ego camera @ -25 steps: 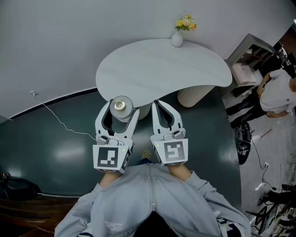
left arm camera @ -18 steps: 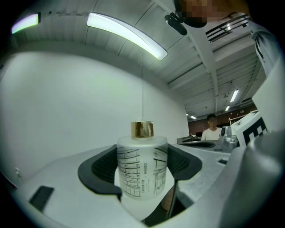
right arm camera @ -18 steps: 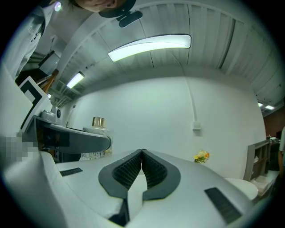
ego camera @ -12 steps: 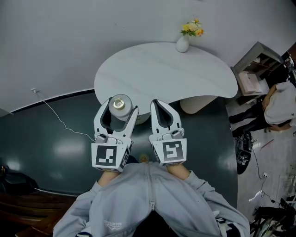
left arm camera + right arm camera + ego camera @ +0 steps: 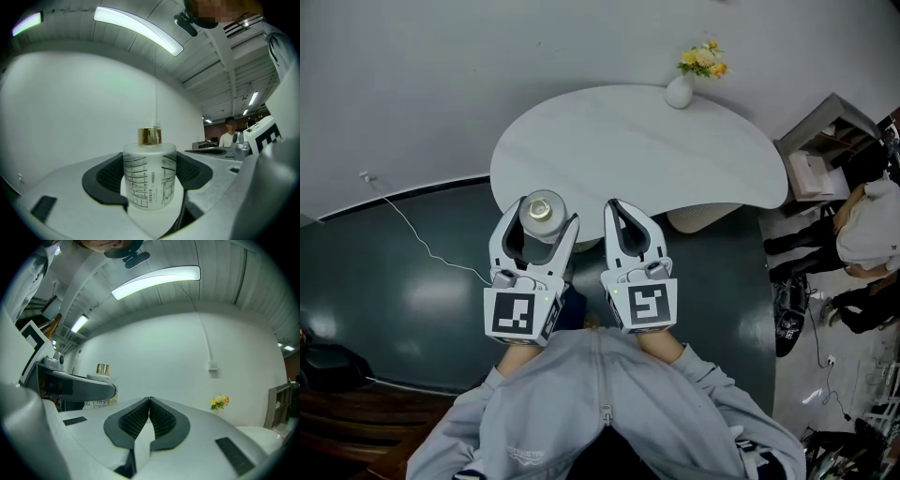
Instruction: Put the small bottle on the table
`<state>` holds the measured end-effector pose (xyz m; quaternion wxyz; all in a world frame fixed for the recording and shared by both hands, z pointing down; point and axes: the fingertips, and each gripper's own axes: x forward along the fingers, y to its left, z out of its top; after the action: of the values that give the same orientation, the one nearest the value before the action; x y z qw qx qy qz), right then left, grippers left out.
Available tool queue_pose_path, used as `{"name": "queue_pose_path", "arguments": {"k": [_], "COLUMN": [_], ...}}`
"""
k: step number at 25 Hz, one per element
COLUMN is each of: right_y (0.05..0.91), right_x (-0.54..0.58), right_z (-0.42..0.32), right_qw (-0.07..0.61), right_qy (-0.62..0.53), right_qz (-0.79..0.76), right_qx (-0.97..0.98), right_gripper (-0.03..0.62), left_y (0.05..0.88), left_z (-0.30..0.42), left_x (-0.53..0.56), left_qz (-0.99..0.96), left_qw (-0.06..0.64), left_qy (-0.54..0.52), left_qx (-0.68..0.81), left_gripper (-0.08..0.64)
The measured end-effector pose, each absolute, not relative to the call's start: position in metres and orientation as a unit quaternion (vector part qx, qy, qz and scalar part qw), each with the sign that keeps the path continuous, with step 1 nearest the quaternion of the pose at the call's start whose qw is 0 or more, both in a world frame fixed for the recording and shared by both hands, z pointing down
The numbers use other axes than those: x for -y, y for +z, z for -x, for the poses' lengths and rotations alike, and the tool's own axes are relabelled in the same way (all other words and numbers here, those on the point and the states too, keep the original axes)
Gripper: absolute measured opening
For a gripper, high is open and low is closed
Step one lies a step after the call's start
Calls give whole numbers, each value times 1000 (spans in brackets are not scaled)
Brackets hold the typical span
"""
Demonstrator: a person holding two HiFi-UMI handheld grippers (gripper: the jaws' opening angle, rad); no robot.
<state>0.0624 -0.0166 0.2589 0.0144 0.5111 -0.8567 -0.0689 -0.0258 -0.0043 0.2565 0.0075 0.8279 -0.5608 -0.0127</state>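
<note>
Small bottle (image 5: 150, 176) clamped upright by its frosted body in the left gripper (image 5: 541, 225), gold cap up, raised about at the near edge of the table (image 5: 647, 150), whether over it or just short unclear; right gripper (image 5: 621, 211) pressed together on nothing, close beside. Best carried forward well past that near edge, kept level, lowered until the base sits flat, loosened only then; white vase of flowers (image 5: 682, 86) at the far edge and a person (image 5: 867, 216) beyond the right end, both well apart, nothing barring the way.
</note>
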Motion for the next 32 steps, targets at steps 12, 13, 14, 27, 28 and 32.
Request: {"name": "queue_pose_path", "arguments": {"k": [12, 13, 14, 27, 28, 32], "right_y": [263, 265, 265, 266, 264, 264], "right_x": [111, 121, 130, 233, 238, 258], "right_z": [-32, -28, -25, 6, 6, 1], "right_qw": [19, 23, 24, 17, 14, 14], "right_qy": [-67, -65, -64, -65, -62, -65], "right_qz": [-513, -513, -513, -537, -542, -553], "right_qx": [856, 856, 855, 841, 838, 831], "right_gripper": [28, 28, 28, 28, 28, 28], "left_y": [260, 260, 261, 254, 255, 257], "left_z": [53, 56, 59, 87, 87, 84], "left_x": [103, 112, 121, 231, 237, 259], "left_qz": [-832, -832, -833, -848, -850, -856], "left_qw": [3, 3, 3, 6, 5, 6], "left_qy": [-10, -10, -10, -31, -30, -29], "left_qx": [555, 554, 553, 528, 526, 517], "left_gripper": [331, 331, 331, 331, 331, 331]}}
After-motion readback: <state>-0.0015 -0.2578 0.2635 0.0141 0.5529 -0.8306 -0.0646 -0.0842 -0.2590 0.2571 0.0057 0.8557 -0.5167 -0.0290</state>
